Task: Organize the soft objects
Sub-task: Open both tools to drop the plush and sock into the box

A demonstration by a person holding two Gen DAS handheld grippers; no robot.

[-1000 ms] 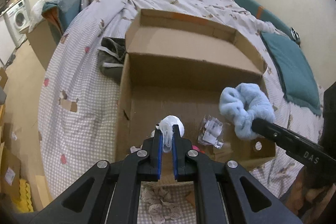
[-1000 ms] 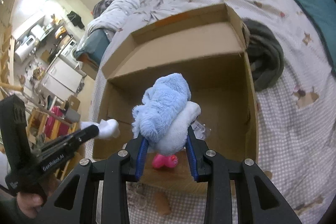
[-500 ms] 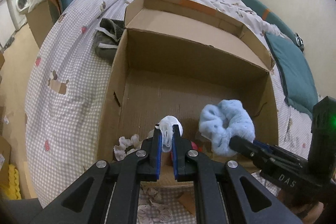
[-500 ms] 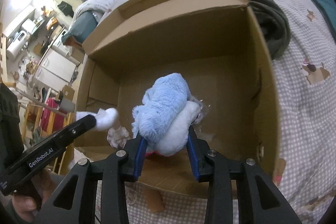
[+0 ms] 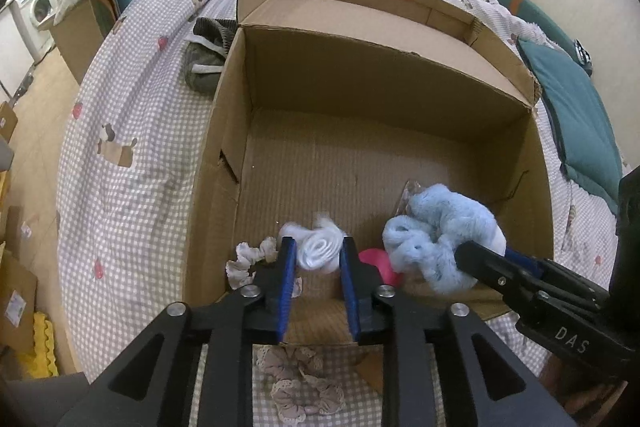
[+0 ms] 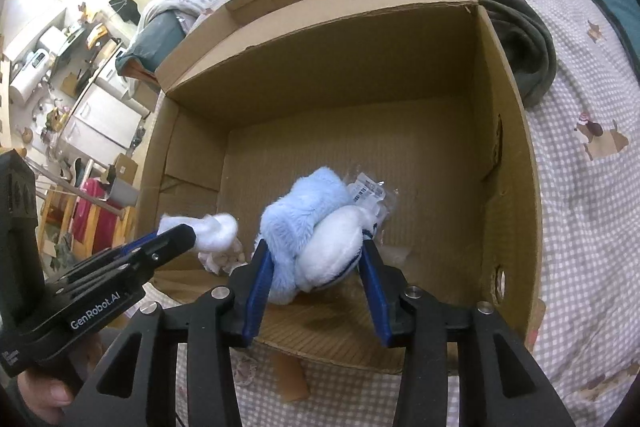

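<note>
An open brown cardboard box sits on the checked bedspread. Inside, near its front wall, a beige lace scrunchie lies leftmost, a white rolled sock to its right, then a pink soft object, and a fluffy light-blue scrunchie rightmost. Behind that lies a clear plastic packet. Before the box, on the bedspread, lies a mauve lace scrunchie. Left of the box lies a dark grey garment.
</note>
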